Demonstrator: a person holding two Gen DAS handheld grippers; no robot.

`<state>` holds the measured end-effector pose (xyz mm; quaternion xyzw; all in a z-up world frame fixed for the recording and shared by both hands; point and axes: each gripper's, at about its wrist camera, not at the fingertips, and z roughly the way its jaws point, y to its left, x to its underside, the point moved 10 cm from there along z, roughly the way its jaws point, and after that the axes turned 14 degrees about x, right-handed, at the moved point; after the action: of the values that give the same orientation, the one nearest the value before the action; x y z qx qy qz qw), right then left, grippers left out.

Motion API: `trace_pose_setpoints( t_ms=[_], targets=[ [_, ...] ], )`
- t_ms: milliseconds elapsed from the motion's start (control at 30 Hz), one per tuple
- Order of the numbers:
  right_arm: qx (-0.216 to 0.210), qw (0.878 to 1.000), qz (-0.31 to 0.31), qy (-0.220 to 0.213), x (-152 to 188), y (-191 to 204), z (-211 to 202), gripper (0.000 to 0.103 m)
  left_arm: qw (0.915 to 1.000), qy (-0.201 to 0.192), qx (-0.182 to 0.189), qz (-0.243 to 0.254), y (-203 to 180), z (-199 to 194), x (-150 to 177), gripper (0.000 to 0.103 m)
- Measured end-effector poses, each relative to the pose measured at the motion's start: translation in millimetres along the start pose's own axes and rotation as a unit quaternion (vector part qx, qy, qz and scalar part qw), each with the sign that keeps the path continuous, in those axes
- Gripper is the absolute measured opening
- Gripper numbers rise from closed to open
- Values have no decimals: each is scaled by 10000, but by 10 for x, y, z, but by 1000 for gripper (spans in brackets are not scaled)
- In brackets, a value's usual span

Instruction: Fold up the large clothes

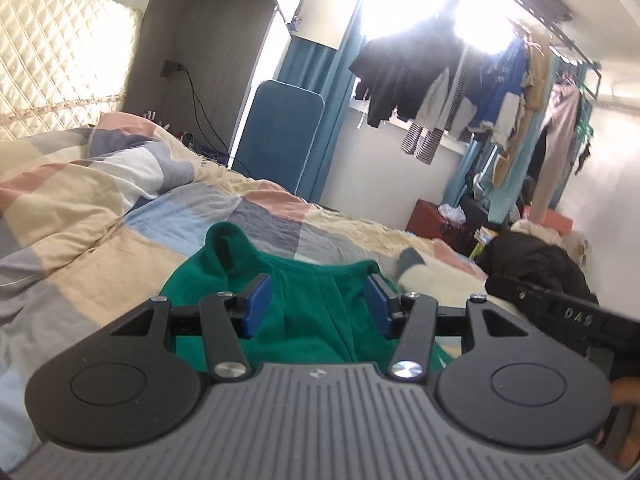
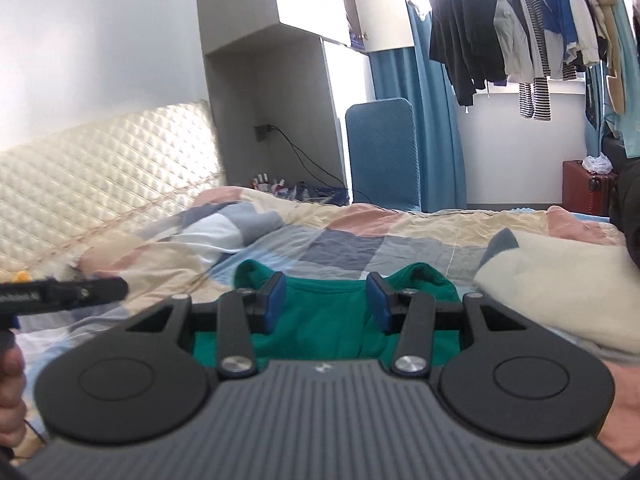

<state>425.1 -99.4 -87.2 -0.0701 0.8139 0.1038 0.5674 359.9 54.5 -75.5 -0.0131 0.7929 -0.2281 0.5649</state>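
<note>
Nearest is the left gripper (image 1: 318, 304), its blue pads (image 1: 256, 306) standing apart with nothing pinched between them, hovering above the green garment (image 1: 304, 320). The right gripper (image 2: 326, 304) is likewise parted and empty over that garment. The green garment lies bunched on the checked quilt (image 1: 100, 216). Just beside the garment, to its right, lies a cream fleece (image 2: 560, 280).

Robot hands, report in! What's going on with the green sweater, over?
Left gripper open, right gripper open, nothing held. Green sweater lies loose on the bed. Cream blanket beside it, not blocking.
</note>
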Motion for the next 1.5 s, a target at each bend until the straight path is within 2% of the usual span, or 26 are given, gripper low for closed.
trace_pose_setpoints(
  t_ms=[200, 367, 433, 567, 733, 833, 900, 967, 1067, 1200, 1367, 1433, 1500],
  targets=[
    [1, 10000, -49, -6, 229, 40, -523, 48, 9992, 148, -49, 357, -348, -452, 310, 58],
    [23, 9999, -97, 70, 490, 69, -734, 48, 9985, 272, -16, 485, -491, -521, 570, 58],
    [32, 9999, -92, 102, 604, 75, -770, 48, 9981, 291, 26, 544, -476, -505, 654, 58],
    [26, 9995, -150, 279, 795, 108, -730, 48, 9991, 396, -108, 105, -53, -289, 739, 58],
    [76, 9989, -96, 447, 915, 89, -549, 50, 9972, 528, -402, -337, 538, -100, 807, 58],
    [157, 9981, -34, 600, 998, 79, -380, 60, 9958, 593, -453, -539, 783, -10, 810, 58],
    [179, 9973, -3, 709, 1049, 90, -233, 74, 9945, 675, -509, -618, 946, 76, 827, 58],
    [194, 9968, -49, 777, 1102, 124, -77, 83, 9928, 749, -533, -774, 1062, 136, 887, 58],
    [98, 9951, -167, 970, 1223, 220, 178, 83, 9901, 849, -593, -949, 1206, 225, 971, 58],
    [-114, 9924, -254, 1200, 1375, 450, 550, 83, 9890, 991, -653, -877, 1306, 338, 1061, 58],
    [-180, 9886, -868, 1217, 1580, 825, 1009, 84, 9887, 957, -595, -988, 1386, 386, 1096, 58],
    [-75, 9860, -1143, 1209, 1617, 907, 1194, 76, 9890, 881, -606, -1017, 1400, 364, 1082, 58],
    [45, 9852, -1309, 1104, 1548, 931, 1373, 51, 9888, 783, -636, -1100, 1442, 327, 1064, 58]
  ],
)
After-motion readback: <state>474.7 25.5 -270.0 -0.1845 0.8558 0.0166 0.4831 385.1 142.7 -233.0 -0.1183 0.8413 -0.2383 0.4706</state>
